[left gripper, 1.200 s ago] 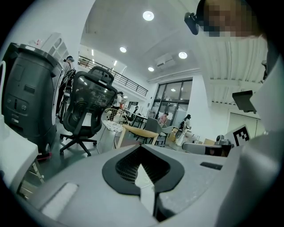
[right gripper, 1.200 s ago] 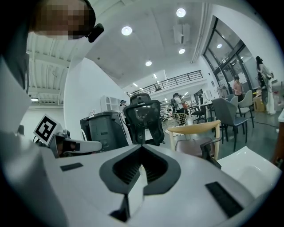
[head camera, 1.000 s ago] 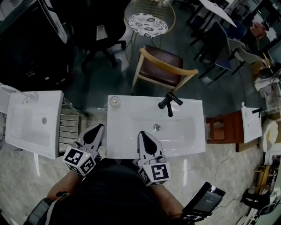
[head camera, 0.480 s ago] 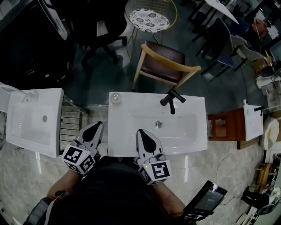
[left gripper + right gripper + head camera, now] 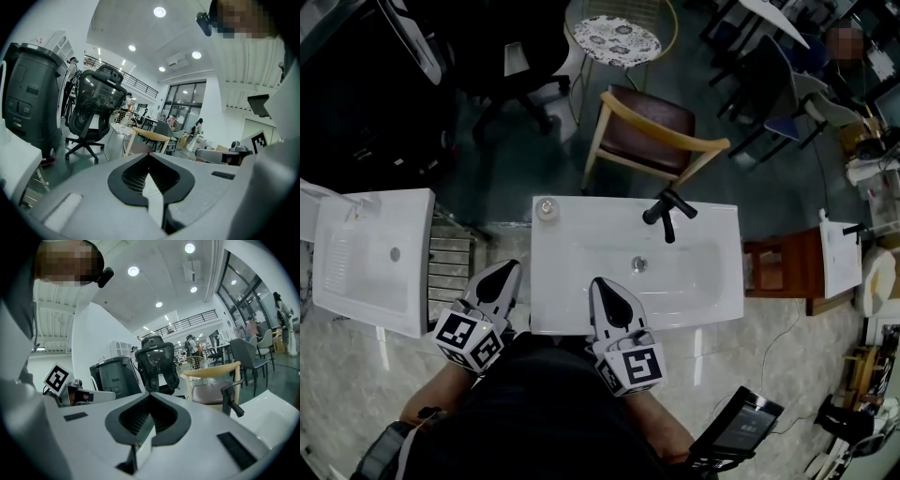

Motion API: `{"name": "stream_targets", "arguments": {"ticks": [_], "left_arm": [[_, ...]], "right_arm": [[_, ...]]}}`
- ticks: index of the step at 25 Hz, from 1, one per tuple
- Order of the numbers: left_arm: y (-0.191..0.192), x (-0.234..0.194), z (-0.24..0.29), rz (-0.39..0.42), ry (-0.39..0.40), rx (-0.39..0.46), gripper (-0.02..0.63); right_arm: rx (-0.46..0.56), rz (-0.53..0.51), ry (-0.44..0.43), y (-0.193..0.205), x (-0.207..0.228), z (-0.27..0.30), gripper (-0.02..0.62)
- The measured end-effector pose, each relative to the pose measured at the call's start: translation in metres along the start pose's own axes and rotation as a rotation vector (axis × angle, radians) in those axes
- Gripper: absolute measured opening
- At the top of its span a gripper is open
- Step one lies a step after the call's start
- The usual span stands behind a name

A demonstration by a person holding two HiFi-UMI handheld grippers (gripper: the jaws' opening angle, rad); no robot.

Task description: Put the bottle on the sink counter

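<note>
Clenched tip to tip on both sides, jaws gripping nothing: left gripper (image 5: 509, 268) held just off the left edge of the white sink (image 5: 712, 291), right gripper (image 5: 598, 283) poking over its near rim. Well apart from both, at the back left corner of the sink counter: the bottle (image 5: 546, 209), seemingly upright though seen only from straight above, small and pale with a round top; contents not readable at this size. Inside the basin, plain white with a round drain (image 5: 638, 265) at the middle, and a black faucet (image 5: 666, 214) reaching in from the back edge. Further left, well apart, a second white sink (image 5: 370, 272), also showing just a small drain. Beyond the counter, a wooden chair (image 5: 652, 136) with a dark seat, and past it a round wire table (image 5: 617, 42) with a patterned top.
</note>
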State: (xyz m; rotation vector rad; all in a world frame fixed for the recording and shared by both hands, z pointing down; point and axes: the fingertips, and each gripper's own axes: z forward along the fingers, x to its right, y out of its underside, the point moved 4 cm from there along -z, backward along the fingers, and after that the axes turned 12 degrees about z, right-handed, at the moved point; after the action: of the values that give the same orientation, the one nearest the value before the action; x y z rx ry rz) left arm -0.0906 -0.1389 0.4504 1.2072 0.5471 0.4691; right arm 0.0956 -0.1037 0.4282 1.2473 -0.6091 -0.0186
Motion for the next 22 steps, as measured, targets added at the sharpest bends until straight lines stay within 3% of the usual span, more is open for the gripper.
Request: {"name": "stream_targets", "arguments": {"ticks": [22], "left_arm": [[0.0071, -0.0002, -0.0018, -0.001, 0.016, -0.01, 0.003]], "right_arm": [[0.005, 0.007, 0.006, 0.0066, -0.0054, -0.0038, -0.005]]}}
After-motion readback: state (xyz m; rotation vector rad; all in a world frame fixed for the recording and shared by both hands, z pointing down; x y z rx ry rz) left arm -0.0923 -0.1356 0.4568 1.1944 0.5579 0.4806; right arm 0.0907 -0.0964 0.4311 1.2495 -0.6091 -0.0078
